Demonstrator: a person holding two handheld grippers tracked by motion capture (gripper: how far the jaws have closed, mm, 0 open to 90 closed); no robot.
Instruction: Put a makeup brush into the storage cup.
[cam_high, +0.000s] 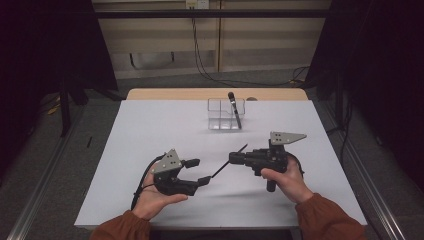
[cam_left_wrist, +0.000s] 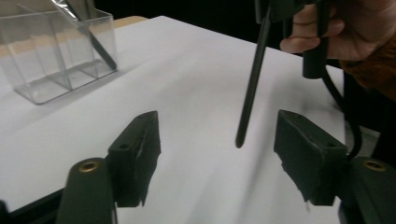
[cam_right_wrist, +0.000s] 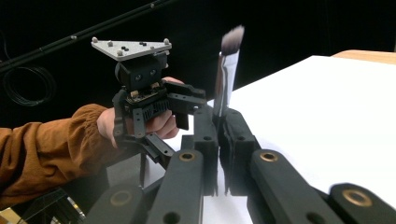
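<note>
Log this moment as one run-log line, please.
left claw: open, off brush | right claw: shut on brush | organizer: one brush inside

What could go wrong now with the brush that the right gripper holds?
1. The right gripper pinches the brush near its bristle end, so the long handle hangs free and could swing or slip.
2. The left gripper is open around the handle tip without touching it, so it gives no support.
3. The organizer is clear and light; the brush may tip it when put in.
</note>
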